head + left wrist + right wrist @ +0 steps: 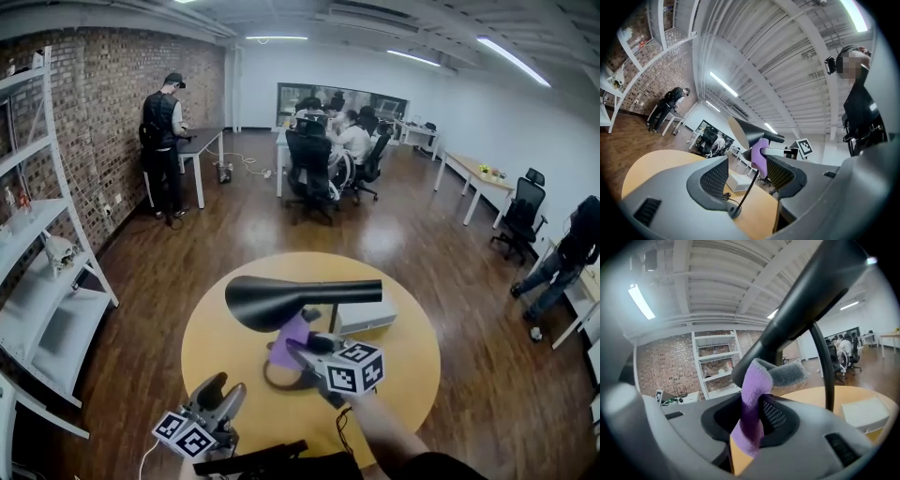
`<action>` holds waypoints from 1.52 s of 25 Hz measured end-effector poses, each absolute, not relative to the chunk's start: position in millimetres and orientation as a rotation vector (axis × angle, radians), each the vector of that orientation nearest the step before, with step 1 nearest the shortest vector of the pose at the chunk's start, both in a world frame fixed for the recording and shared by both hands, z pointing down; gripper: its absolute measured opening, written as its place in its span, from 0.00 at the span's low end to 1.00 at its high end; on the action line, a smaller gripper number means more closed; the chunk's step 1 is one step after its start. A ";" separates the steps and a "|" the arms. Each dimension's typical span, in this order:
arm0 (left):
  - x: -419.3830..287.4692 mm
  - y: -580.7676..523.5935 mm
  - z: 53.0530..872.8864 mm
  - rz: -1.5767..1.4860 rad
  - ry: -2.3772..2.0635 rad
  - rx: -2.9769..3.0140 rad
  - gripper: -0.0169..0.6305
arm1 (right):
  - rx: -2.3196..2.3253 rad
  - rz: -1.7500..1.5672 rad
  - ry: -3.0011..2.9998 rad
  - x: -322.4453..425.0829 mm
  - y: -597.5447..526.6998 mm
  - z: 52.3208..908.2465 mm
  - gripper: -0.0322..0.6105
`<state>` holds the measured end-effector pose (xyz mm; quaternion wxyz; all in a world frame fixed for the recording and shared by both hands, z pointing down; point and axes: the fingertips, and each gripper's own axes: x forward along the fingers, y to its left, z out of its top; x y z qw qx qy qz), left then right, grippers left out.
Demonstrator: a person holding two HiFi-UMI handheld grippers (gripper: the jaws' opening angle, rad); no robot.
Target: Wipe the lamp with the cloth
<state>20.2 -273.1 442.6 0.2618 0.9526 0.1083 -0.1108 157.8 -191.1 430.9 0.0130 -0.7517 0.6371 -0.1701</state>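
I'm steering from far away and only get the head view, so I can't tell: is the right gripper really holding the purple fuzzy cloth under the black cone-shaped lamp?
Observer: Yes. The right gripper view shows the right gripper with its jaws shut on the purple fuzzy cloth, which sticks up between them.
Operator: Is the cloth touching the lamp?
Observer: It looks so. Its folded top, grey on one side, lies against the underside of the black cone-shaped lamp at its narrow end.
Operator: And my other gripper?
Observer: The left gripper view shows the left gripper with its jaws apart and nothing gripped; the lamp stands well beyond them.
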 end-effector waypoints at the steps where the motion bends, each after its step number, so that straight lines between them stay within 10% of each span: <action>1: 23.8 -271.5 443.6 -0.292 0.306 2.577 0.40 | -2.333 -0.521 2.019 152.2 -187.3 430.2 0.21; 38: 29.2 -251.0 442.8 -0.269 0.380 2.551 0.40 | -2.313 -0.186 1.374 239.1 -28.3 333.2 0.21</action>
